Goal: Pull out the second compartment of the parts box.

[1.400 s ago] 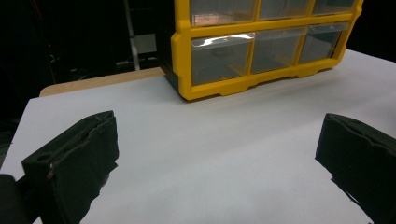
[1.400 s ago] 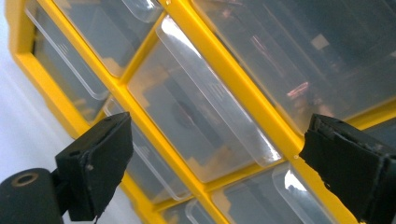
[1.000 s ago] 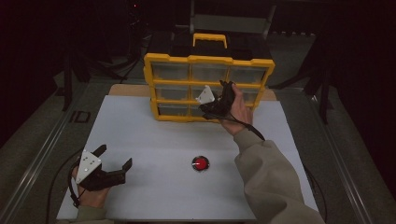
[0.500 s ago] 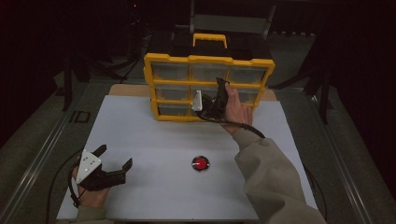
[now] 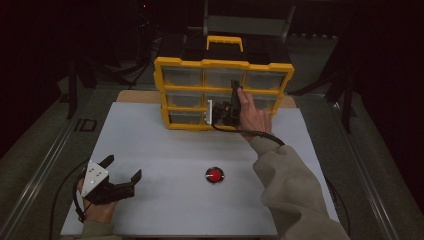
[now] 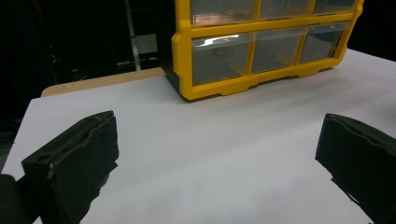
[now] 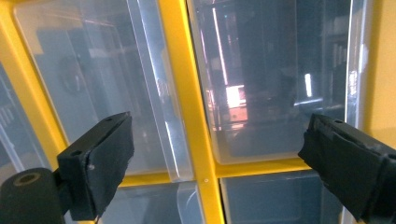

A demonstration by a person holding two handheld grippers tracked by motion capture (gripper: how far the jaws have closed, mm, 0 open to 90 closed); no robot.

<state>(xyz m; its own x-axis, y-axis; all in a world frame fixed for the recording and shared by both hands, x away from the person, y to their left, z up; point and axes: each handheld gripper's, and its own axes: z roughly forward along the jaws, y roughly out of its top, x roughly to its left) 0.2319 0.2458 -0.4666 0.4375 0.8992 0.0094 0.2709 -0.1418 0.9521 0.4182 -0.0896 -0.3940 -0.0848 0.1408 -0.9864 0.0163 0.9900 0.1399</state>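
Observation:
A yellow organizer (image 5: 222, 64) with clear plastic drawers and a yellow handle stands at the back of the white table (image 5: 165, 150). My right gripper (image 5: 225, 102) is rolled onto its side right at the organizer's front, by the middle column of drawers. In the right gripper view it (image 7: 219, 163) stands open, with a yellow divider (image 7: 187, 93) and clear drawer fronts (image 7: 275, 84) close between the jaws. My left gripper (image 5: 122, 167) rests open at the near left corner, and in its own view it (image 6: 217, 154) is empty and faces the organizer (image 6: 184, 60).
A small round red object (image 5: 215, 174) on a dark base lies on the table's near middle, beside the right sleeve (image 5: 295, 195). Dark surroundings and metal rails (image 5: 47, 165) flank the table. A bare wooden strip (image 6: 102, 80) edges the table's back.
My right gripper has rolled from upright onto its side and closed in on the drawer fronts. The left gripper and the red object have not moved.

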